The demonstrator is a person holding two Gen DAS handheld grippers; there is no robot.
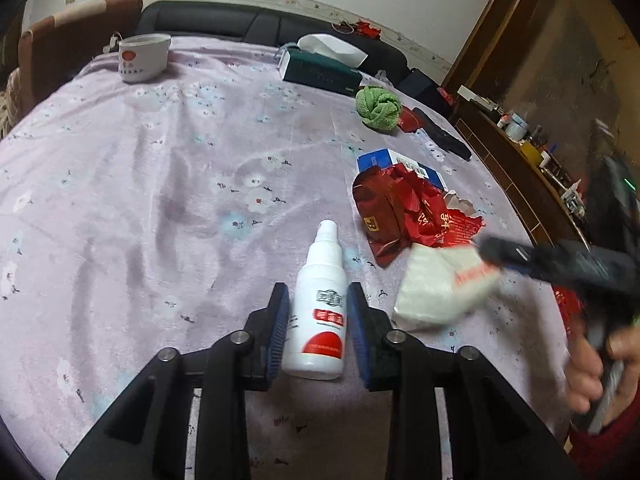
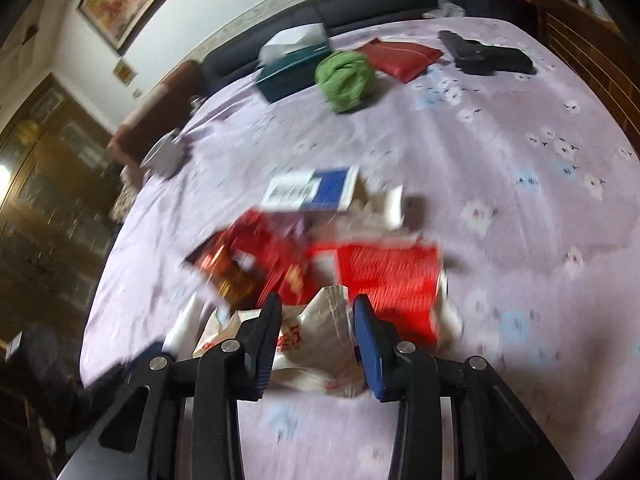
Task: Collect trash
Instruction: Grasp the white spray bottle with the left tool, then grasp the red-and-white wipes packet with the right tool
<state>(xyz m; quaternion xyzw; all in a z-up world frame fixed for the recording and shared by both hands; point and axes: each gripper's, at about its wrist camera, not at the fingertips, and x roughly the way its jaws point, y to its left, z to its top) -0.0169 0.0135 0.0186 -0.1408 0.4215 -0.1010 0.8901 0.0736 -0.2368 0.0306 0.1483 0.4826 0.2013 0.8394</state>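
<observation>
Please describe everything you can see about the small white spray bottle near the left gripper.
The white spray bottle looks like smooth plastic, with a narrow white cap on a rounded shoulder and a label bearing a red bar and a red half-circle. It lies flat on the flowered lilac tablecloth, cap pointing away from the camera. Its body sits between the blue pads of the open left gripper; contact with the pads cannot be told. A white tissue packet lies apart, to its right.

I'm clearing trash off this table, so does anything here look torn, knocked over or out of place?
Yes. The red wrapper near the blue box is torn open and crumpled. The white spray bottle lies on its side between the left gripper fingers.
</observation>
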